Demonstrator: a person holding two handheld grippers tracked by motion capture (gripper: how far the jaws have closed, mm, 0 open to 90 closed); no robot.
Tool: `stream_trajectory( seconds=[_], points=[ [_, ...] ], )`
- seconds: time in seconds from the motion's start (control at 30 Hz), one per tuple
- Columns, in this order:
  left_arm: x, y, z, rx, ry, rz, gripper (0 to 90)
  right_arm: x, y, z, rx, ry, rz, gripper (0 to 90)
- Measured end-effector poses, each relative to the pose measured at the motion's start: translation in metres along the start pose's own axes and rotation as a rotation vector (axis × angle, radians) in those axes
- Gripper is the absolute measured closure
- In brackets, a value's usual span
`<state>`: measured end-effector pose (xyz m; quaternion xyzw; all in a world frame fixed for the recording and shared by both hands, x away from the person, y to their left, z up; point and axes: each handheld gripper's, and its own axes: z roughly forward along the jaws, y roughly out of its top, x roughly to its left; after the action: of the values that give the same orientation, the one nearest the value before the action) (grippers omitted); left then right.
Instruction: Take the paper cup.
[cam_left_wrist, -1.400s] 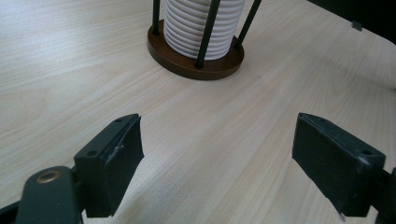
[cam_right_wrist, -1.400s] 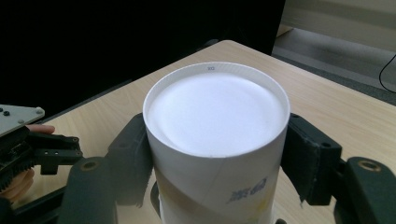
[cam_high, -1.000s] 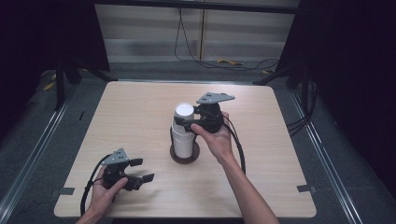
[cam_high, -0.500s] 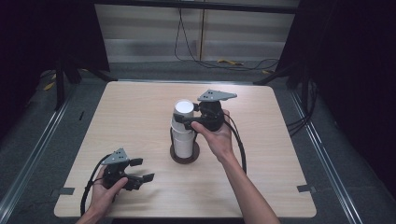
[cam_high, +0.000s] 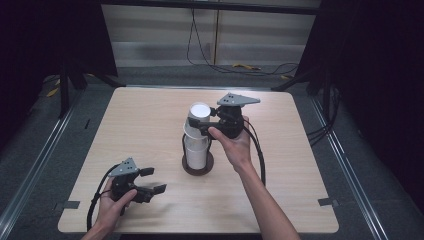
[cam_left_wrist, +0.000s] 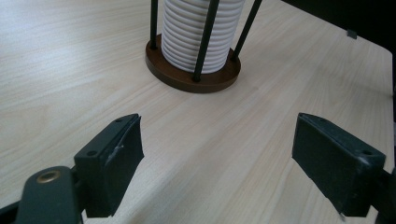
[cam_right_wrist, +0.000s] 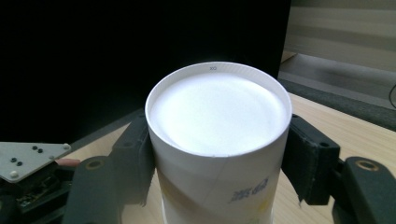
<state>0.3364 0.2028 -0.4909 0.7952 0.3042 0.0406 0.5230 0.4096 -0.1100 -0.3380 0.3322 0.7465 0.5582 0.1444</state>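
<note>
- Light wooden table (cam_high: 150, 115), rounded corners, dark floor around it.
- Round dark-brown wooden stand with thin black upright rods (cam_high: 197, 165) sits near the table's middle, a little toward the near edge; it holds a stack of white ribbed paper cups (cam_left_wrist: 198, 32) inside the rods.
- Topmost cup — an inverted white paper cup, flat bottom up, faint blue print on its side (cam_right_wrist: 217, 140) — sits at the head of the stack, above the rod tops.
- Right gripper (cam_high: 202, 125), black with a grey three-cornered plate, is held level at the cup's upper part; its two black jaws are clenched on the cup's opposite sides, pads pressing the wall.
- Left gripper (cam_high: 152, 182) rests low by the table's near-left corner, well apart from the stand; jaws spread wide, nothing between them — bare wood under the gap.
- Black cables trail from both grippers toward the near edge.
</note>
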Motion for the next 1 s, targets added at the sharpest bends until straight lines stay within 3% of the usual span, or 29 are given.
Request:
stream_trajectory(
  seconds=[0.37,0.5,0.6,1.0],
  points=[
    [-0.002,0.011,-0.001,-0.028,-0.007,0.002,16.3,0.002,0.008,-0.002,-0.012,0.008,0.01,34.1],
    [-0.011,0.027,0.001,-0.026,-0.018,0.048,16.2,0.005,0.015,-0.009,-0.042,0.002,0.005,34.1],
    [-0.012,0.033,0.002,-0.027,-0.027,0.048,16.2,0.004,0.018,-0.017,-0.069,0.003,0.018,34.2],
    [-0.017,0.056,0.011,-0.056,-0.057,0.089,16.4,0.003,0.022,-0.042,-0.045,0.003,0.015,34.4]
  ],
)
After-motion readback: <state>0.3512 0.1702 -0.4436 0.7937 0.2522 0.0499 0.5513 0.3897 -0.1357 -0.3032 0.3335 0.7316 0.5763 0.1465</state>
